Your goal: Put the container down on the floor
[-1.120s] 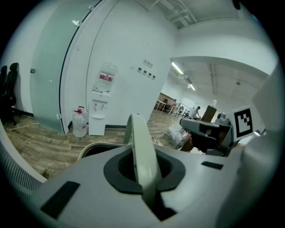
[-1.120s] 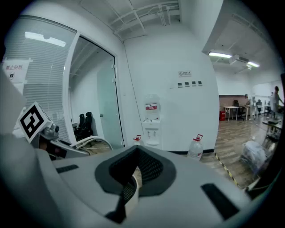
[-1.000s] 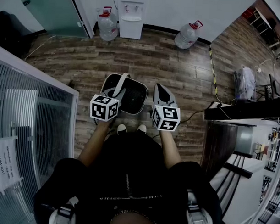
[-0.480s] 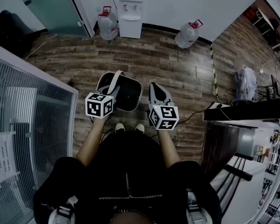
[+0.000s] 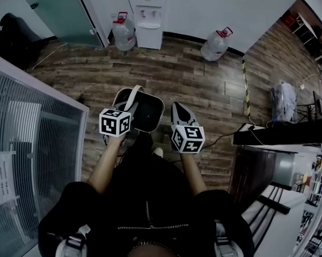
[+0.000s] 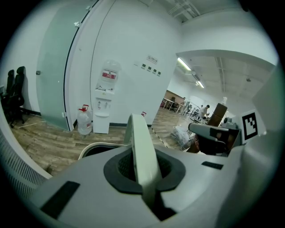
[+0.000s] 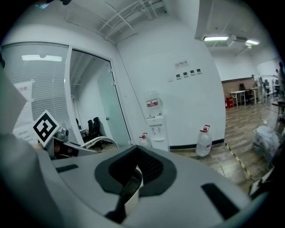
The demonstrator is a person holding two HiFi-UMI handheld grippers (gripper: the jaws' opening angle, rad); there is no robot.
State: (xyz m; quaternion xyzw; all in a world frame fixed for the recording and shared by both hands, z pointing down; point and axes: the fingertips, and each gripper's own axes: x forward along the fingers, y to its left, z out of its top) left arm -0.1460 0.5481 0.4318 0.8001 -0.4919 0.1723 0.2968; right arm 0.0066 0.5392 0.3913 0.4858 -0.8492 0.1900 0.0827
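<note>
In the head view the container (image 5: pixel 149 113), a dark tub with a pale rim, hangs above the wooden floor in front of the person's legs. Its pale strap handle (image 5: pixel 131 97) rises to my left gripper (image 5: pixel 127 104), which is shut on it. In the left gripper view the handle (image 6: pixel 141 156) runs up between the closed jaws, and the container's rim (image 6: pixel 95 146) shows just beyond. My right gripper (image 5: pixel 179 108) is level with the container on its right, apart from it, shut and empty. Nothing lies between the jaws of the right gripper (image 7: pixel 129 189) in its own view.
A water dispenser (image 5: pixel 148 19) stands at the far wall between two large water bottles (image 5: pixel 123 32) (image 5: pixel 215 44). A glass partition with blinds (image 5: pixel 34 147) runs along the left. On the right are a dark desk (image 5: pixel 282 136), a floor cable (image 5: pixel 224 134) and a bag (image 5: pixel 284 100).
The container still hangs from my left gripper at about the same spot. One of the person's shoes has gone out of sight under the body, and the view has shifted slightly.
</note>
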